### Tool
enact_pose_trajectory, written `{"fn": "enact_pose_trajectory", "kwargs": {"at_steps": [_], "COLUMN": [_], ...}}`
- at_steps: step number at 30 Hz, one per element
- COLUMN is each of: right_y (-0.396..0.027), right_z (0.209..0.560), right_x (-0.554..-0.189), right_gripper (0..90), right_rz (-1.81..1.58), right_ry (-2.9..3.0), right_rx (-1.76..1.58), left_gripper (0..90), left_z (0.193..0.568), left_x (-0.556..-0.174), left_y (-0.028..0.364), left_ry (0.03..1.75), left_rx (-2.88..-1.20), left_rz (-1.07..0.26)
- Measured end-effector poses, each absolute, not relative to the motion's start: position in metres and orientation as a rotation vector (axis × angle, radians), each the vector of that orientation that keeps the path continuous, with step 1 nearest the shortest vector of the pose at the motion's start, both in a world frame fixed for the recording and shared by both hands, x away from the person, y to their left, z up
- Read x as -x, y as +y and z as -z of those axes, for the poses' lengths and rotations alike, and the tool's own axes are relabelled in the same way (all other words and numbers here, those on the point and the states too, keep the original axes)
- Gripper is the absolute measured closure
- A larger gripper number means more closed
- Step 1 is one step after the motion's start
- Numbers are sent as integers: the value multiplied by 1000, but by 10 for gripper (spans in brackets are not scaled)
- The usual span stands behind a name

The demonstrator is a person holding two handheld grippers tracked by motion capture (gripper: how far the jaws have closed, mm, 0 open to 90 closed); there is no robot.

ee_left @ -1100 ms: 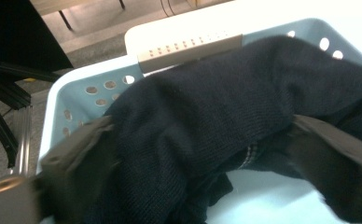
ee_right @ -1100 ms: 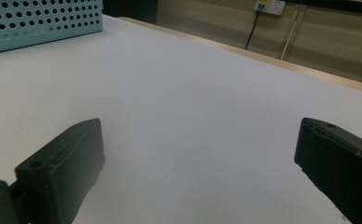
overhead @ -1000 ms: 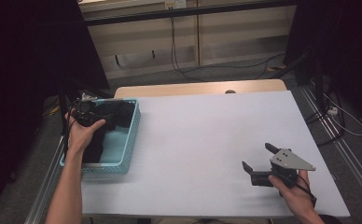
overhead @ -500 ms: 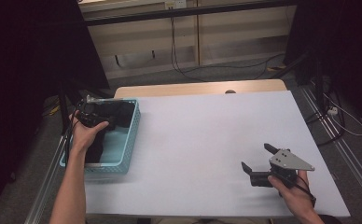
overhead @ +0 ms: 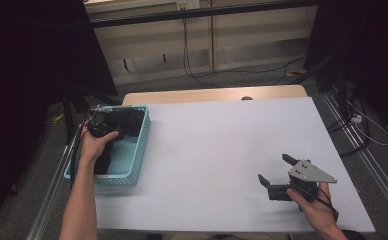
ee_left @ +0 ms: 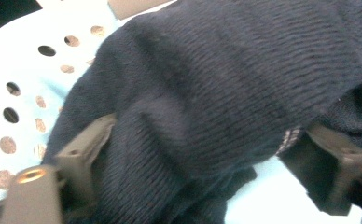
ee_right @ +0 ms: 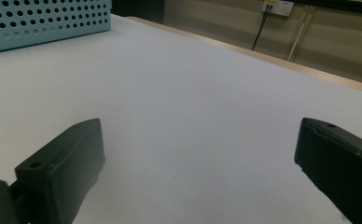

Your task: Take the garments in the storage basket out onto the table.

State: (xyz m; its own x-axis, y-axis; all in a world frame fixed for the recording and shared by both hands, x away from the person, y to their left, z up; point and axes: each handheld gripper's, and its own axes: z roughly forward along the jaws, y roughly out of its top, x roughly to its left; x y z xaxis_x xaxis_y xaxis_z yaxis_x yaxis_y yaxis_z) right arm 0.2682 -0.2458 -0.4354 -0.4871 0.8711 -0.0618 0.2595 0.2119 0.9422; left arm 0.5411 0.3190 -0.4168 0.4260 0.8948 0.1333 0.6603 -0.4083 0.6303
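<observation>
Two grippers, and we have barely begun: our left gripper [overhead: 100, 124] sits down in the blue basket [overhead: 138, 145], its jaws just closing around the dark knit garment [ee_left: 216, 93] (no firm pinch yet, we judge). Lifting out remains. Our right gripper [overhead: 277, 175] waits spread wide and empty over the white table [overhead: 217, 150].

White table [overhead: 222, 150], wood edge strip [overhead: 217, 94] at far side, floor cables [overhead: 202, 75] & wall socket [ee_right: 278, 7].

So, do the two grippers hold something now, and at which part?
Left gripper: jaws just closing around a fold of the dark knitted garment in the basket; firm hold unclear. Right gripper: nothing.
</observation>
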Motion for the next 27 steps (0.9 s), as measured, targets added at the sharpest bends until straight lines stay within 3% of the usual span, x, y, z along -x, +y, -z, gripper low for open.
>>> {"fn": "enact_pose_trajectory", "kwargs": {"at_steps": [7, 8, 9, 12, 22, 27], "right_y": [-245, -245, -245, -245, -246, -246], "right_z": [435, 435, 435, 435, 435, 435], "right_x": [-267, -268, -268, -268, -268, -268], "right_gripper": [8, 8, 8, 8, 8, 8], "right_rz": [-1287, -1286, -1286, -1287, -1287, -1286], "right_ry": [1888, 1889, 1889, 1888, 1881, 1882], "right_rx": [-1036, -1038, -1038, -1035, -1048, -1047], "left_gripper": [332, 414, 414, 544, 732, 754], "left_z": [417, 416, 416, 413, 399, 398], "left_x": [-541, -540, -540, -539, -527, -517], "left_y": [318, 318, 319, 322, 330, 334], "left_ry": [1338, 1343, 1339, 1347, 1310, 1295], "left_rx": [-2199, -2199, -2205, -2199, -2184, -2182], "left_rz": [-654, -651, -650, -648, -572, -542]}}
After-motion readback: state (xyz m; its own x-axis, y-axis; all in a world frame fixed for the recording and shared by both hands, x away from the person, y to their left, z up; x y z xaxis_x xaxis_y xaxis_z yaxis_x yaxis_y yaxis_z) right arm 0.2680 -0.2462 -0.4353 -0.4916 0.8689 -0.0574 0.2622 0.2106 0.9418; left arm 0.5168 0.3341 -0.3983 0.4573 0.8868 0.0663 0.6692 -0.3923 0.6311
